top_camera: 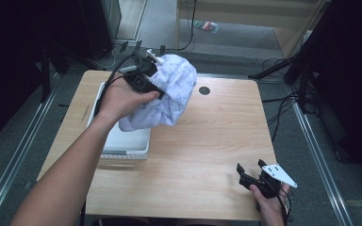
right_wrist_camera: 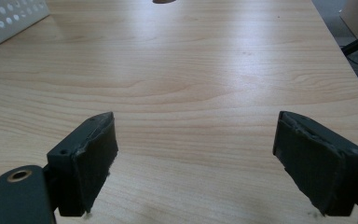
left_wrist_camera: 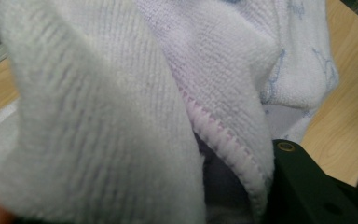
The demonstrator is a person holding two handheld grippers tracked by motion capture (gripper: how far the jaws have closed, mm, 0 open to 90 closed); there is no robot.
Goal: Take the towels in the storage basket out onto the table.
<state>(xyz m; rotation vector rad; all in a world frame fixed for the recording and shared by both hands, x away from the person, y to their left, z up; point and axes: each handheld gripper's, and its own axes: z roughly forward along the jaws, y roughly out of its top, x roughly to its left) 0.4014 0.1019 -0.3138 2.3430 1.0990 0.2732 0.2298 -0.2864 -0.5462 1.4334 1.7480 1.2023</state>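
Presently, the left gripper (top_camera: 143, 70) is clamped on a white cloth (top_camera: 169, 92) with a faint bluish print, and holds it bunched in the air over the far left part of the tabletop (top_camera: 207, 155). In the high view the cloth hangs as a rounded bundle just right of the left hand (top_camera: 122, 99), its lower edge over the far right corner of a white basket (top_camera: 122, 141). The basket stands on the left side of the tabletop, and its perforated wall (right_wrist_camera: 4, 21) is visible at the far left of the right gripper view. In the left gripper view the cloth (left_wrist_camera: 121, 107) lies close against the camera: knitted folds and a stitched hem with a pink tinge, with bare wood to the right of it. One black jaw is seen at the lower right of that view, with the fabric against it.

The right gripper (top_camera: 253, 176) sits at the near right corner of the tabletop, well apart from the cloth. Its jaws are spread wide, nothing between them, and they point across bare wood. A grey three-cornered plate (top_camera: 279, 174) tops it. A dark round hole (top_camera: 204, 90) marks the tabletop on the far side, right of the cloth.
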